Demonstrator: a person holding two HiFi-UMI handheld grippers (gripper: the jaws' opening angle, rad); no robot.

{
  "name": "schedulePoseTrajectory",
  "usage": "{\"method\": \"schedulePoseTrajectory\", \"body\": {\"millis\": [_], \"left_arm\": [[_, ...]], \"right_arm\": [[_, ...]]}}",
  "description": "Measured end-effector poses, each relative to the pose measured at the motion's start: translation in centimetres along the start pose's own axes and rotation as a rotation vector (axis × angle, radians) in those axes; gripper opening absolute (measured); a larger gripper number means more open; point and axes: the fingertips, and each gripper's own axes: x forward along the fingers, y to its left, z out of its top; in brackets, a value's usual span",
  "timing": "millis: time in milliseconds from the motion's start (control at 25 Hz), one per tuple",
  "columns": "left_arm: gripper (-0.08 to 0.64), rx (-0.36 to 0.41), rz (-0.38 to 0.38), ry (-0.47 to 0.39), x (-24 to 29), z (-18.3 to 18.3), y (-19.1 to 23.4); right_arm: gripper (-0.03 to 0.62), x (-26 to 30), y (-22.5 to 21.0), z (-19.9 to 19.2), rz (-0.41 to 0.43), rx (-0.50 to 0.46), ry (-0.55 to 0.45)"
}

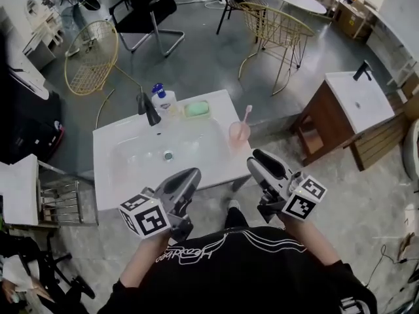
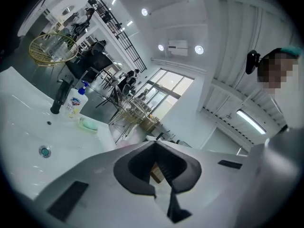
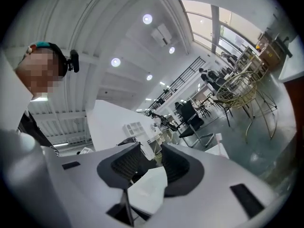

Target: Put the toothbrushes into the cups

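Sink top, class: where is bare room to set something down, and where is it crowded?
Bare: the basin around the drain and the left rim beside the faucet. Crowded: the back edge, holding faucet, soap bottle and green soap dish; the pink cup on the right rim.

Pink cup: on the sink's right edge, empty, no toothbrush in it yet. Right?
Not empty. The pink cup does stand on the sink's right edge, but a toothbrush already stands in it. The head view shows it.
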Motion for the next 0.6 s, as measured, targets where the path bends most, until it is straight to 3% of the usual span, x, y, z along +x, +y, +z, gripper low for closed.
{"method": "schedulePoseTrajectory", "body": {"millis": [360,600], "left_arm": [[0.006,0.058,-0.07,-0.011,-5.7,-1.5,-4.8],[0.005,0.091,-0.082,0.003,-8.2,-2.9,-6.1]], "right_arm": [[0.07,-1.6,10.7,-3.4,0.145,-0.025,0.028],[0.035,-1.9,14.2,-6.3,0.194,0.005,0.096]]}}
